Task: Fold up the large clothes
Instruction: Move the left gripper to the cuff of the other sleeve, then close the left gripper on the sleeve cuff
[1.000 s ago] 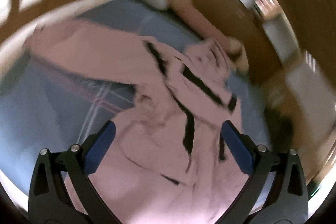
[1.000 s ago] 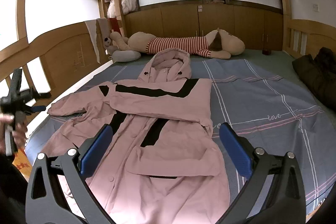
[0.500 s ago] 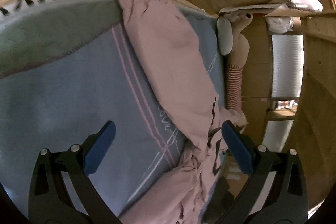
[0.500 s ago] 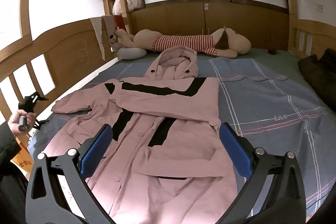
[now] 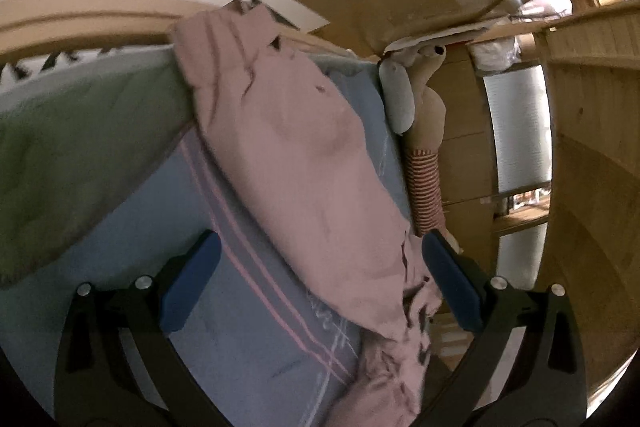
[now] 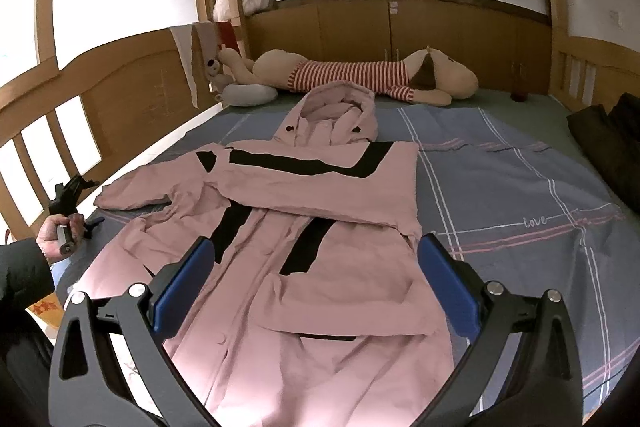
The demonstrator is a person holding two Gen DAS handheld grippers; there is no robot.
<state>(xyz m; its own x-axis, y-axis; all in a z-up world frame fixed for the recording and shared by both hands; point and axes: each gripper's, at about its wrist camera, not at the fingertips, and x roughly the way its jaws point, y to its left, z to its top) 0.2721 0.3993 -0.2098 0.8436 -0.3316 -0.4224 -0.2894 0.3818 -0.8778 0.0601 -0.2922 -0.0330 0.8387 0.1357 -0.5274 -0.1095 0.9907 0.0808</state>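
On the bed, your pink coat has one sleeve folded across; the other sleeve remains. Both grippers, left and right, gape empty.

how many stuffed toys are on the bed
2: a big plush dog in a striped top lying across the head of the bed, and a small grey plush by its feet at the left rail. Others may be hidden.
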